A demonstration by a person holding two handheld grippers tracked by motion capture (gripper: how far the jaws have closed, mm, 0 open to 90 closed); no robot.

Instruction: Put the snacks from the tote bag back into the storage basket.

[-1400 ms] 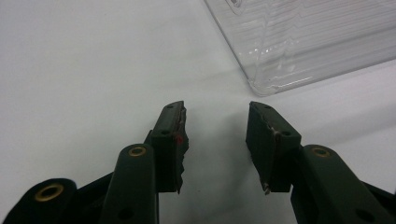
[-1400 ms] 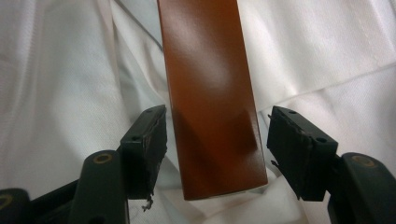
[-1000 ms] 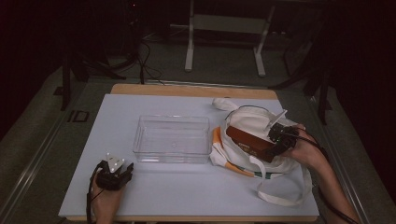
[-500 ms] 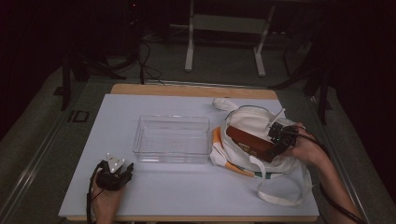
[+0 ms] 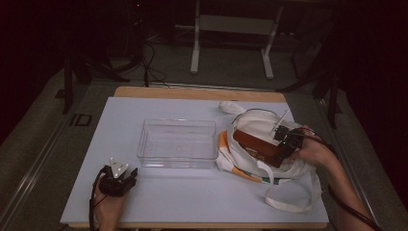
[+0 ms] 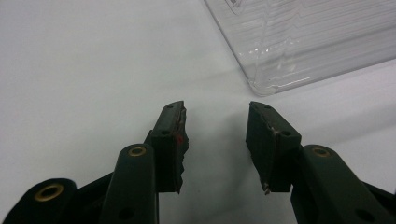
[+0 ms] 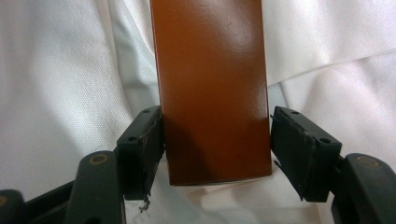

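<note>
In the white tote bag at the surface's right, my right gripper straddles the brown box's near end; its jaws have just been narrowing, the left pad touching, the right with a sliver of gap. Next: clamp, then lift. My left gripper rests apart, empty.

Our left hand-held gripper rests low at the near left, jaws apart with nothing between them. Our right hand-held gripper reaches in from the right, forearm angled inward; its jaws have just been closing around a box, the right pad not quite touching.
</note>
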